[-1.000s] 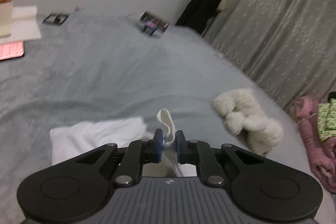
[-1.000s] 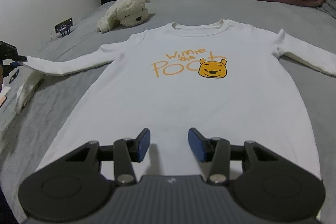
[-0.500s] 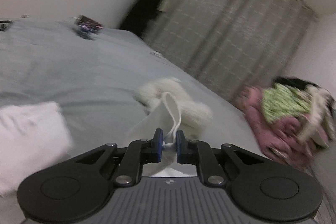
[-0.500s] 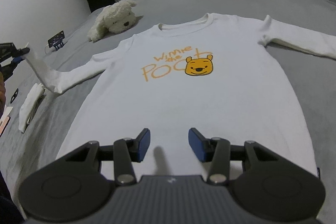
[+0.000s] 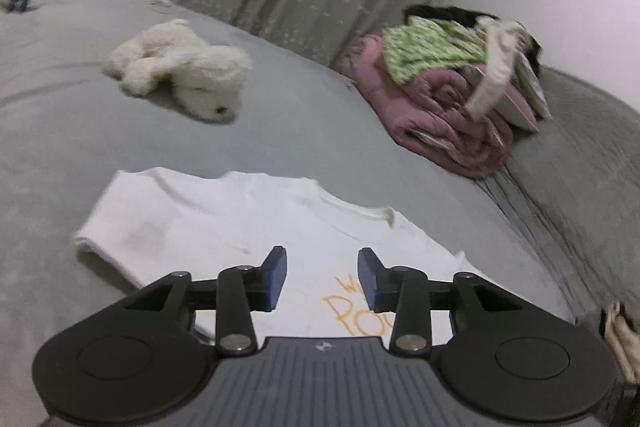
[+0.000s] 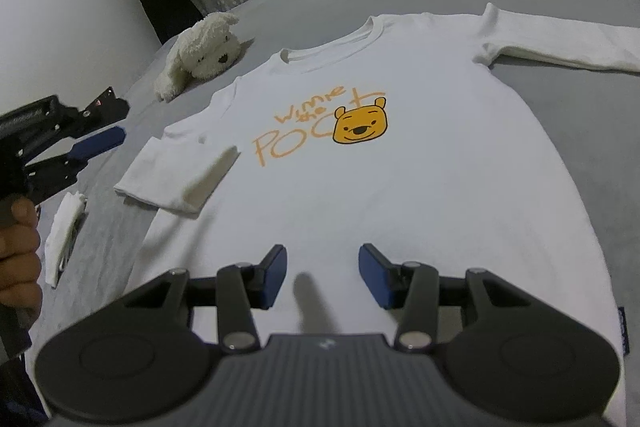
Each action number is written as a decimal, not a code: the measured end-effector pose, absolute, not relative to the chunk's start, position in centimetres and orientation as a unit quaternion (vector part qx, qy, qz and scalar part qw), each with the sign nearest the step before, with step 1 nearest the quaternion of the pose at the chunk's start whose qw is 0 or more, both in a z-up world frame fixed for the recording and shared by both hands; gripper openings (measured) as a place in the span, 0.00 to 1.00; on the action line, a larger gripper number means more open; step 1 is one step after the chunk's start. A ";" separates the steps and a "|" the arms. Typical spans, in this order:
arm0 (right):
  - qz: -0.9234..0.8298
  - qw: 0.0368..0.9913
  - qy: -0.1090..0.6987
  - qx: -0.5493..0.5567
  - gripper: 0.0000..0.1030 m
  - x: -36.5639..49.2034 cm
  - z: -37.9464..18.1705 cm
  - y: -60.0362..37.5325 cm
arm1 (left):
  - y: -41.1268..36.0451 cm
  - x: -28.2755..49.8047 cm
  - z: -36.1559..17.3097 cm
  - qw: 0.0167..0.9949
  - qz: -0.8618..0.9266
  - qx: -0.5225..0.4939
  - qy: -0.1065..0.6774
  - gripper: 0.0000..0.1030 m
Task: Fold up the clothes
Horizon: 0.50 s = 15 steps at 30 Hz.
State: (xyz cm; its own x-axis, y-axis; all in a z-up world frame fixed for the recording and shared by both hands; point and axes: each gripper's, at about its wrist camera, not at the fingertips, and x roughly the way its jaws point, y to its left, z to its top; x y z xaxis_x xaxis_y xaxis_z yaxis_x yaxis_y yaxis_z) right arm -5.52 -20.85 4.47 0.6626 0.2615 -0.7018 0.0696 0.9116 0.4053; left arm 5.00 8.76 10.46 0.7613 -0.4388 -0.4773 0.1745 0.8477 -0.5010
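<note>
White cloth, a small folded piece (image 6: 64, 235), lies at the far left on the grey bed (image 6: 580, 131), set aside. Just right of it a hand (image 6: 16, 251) holds the left tool (image 5: 322, 277), whose jaws are opening with nothing between them; the near sleeve (image 6: 180, 175) lies doubled across the shirt's side, likely just let go to make the first fold. A plush dog (image 6: 200, 55) rests beyond. The white shirt (image 6: 400, 187) lies flat, print up, in the middle. The right tool (image 6: 322, 275) hovers spread and empty over the hem. The far sleeve (image 6: 560, 47) is stretched out, not yet folded.
</note>
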 end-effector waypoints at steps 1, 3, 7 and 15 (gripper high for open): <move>0.056 0.889 0.406 0.205 0.41 -5.5 4.4 -20.9 | 9.6 5.5 10.3 0.910 -0.157 -0.228 0.309 0.37; 0.062 0.888 0.405 0.209 0.43 -5.4 4.4 -20.7 | 11.0 6.5 9.7 0.905 -0.125 -0.239 0.328 0.37; 0.088 0.876 0.405 0.247 0.43 -4.9 4.1 -20.3 | 12.6 7.4 8.6 0.899 -0.073 -0.236 0.361 0.37; 0.139 0.827 0.407 0.362 0.43 -2.1 2.9 -17.2 | 13.9 8.7 6.5 0.876 -0.021 -0.250 0.411 0.37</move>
State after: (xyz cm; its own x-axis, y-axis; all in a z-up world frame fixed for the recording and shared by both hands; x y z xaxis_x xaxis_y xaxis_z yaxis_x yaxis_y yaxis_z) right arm -2.09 -17.17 2.92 0.6308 0.5238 -0.5725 0.0647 0.6997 0.7115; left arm 8.71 13.86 6.48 0.6609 -0.2420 -0.7104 -0.1686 0.8745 -0.4548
